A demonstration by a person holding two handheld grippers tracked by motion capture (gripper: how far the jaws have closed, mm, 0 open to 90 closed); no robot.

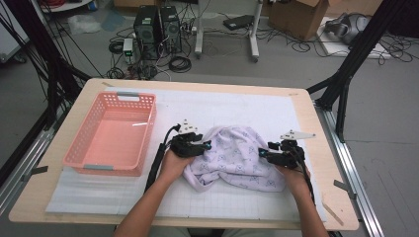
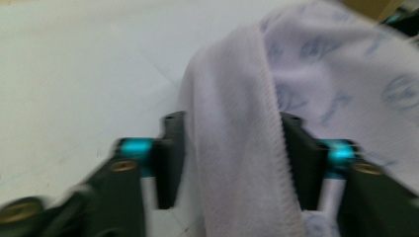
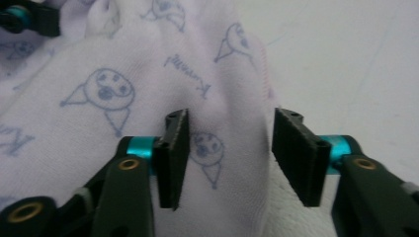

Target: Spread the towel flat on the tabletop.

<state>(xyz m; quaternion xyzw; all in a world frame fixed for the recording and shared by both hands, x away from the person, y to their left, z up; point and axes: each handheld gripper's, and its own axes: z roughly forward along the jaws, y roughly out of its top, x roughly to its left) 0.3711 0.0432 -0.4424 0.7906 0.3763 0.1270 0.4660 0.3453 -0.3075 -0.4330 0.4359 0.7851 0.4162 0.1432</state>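
A white cloth (image 1: pixel 237 158) printed with blue cartoon faces lies bunched on the mat in the middle of the table. In the high view my left gripper (image 1: pixel 205 145) is at its left edge and my right gripper (image 1: pixel 263 153) at its right edge, both pointing inward. In the left gripper view, a raised fold of the cloth (image 2: pixel 237 148) with a stitched hem fills the gap of the left gripper (image 2: pixel 232 158), whose jaws stand wide. In the right gripper view, the right gripper (image 3: pixel 230 153) is open over the cloth (image 3: pixel 99 89), with fabric bulging up between the pads.
A pink plastic basket (image 1: pixel 118 96) stands on the left of the white mat (image 1: pixel 257 106). The wooden table edge (image 1: pixel 323 148) runs close to my right hand. Cables, computer towers and boxes lie on the floor beyond the table.
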